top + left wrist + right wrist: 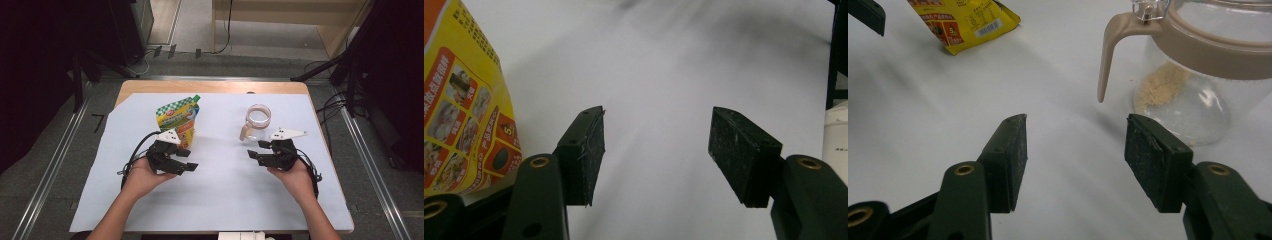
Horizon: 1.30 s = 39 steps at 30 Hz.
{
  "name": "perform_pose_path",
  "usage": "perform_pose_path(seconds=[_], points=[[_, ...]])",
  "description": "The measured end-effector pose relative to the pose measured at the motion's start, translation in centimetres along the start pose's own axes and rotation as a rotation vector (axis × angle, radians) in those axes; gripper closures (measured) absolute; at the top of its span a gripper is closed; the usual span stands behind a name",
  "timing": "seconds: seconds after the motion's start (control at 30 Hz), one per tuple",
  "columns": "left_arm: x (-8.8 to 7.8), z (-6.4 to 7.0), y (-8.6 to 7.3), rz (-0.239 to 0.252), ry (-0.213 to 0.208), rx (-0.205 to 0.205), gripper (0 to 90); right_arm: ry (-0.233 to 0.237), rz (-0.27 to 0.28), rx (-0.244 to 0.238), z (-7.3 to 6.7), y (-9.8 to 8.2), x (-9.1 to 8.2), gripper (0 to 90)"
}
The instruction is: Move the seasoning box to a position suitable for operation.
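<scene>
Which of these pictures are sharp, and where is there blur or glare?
High view: soft overall, dark room edges. Left gripper view: pouch sharp, far sheet smeared and shadowed. Right gripper view: clear jar crisp, with small bright glints on its glass.

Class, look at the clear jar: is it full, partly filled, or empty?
Nearly empty: the clear jar holds a little tan powder at its bottom.

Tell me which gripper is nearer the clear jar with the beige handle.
Right. The right gripper sits just in front of the jar, jaws open and apart from it. The left gripper is across the table, beside the yellow pouch.
</scene>
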State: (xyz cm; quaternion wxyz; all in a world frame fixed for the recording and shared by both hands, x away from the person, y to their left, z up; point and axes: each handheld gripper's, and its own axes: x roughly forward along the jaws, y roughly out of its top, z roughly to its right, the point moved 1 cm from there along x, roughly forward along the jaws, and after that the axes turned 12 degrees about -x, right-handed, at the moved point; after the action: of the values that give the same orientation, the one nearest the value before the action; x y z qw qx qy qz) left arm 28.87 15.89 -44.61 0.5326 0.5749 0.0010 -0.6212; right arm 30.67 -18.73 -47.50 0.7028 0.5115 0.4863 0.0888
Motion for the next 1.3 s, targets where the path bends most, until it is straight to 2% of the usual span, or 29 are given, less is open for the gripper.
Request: perform_pose_path(seconds=[0.1,0.23,0.57,0.77,0.93,1.3], points=[[0.0,0.1,0.0,0.002,0.0,0.01,40.0,-0.002,-0.014,0.016,0.1,-0.1,0.0,44.9],[0.1,0.0,0.0,-0.001,-0.003,0.0,39.6,-0.006,-0.02,0.034,0.2,-0.2,0.1,45.2],[0.2,0.0,-0.1,-0.012,-0.008,0.0,39.3,-0.017,-0.015,0.019,0.3,-0.4,0.1,45.3],[0.2,0.0,0.0,-0.008,-0.011,0.0,39.1,-0.027,-0.019,0.009,0.3,-0.3,0.0,45.6],[0.1,0.2,0.0,0.003,-0.03,0.0,38.8,-0.04,-0.008,0.005,0.5,-0.3,-0.1,45.6],[-0.1,0.4,-0.1,0.016,-0.025,0.005,38.4,-0.064,-0.012,-0.007,1.1,-0.1,-0.1,43.1]])
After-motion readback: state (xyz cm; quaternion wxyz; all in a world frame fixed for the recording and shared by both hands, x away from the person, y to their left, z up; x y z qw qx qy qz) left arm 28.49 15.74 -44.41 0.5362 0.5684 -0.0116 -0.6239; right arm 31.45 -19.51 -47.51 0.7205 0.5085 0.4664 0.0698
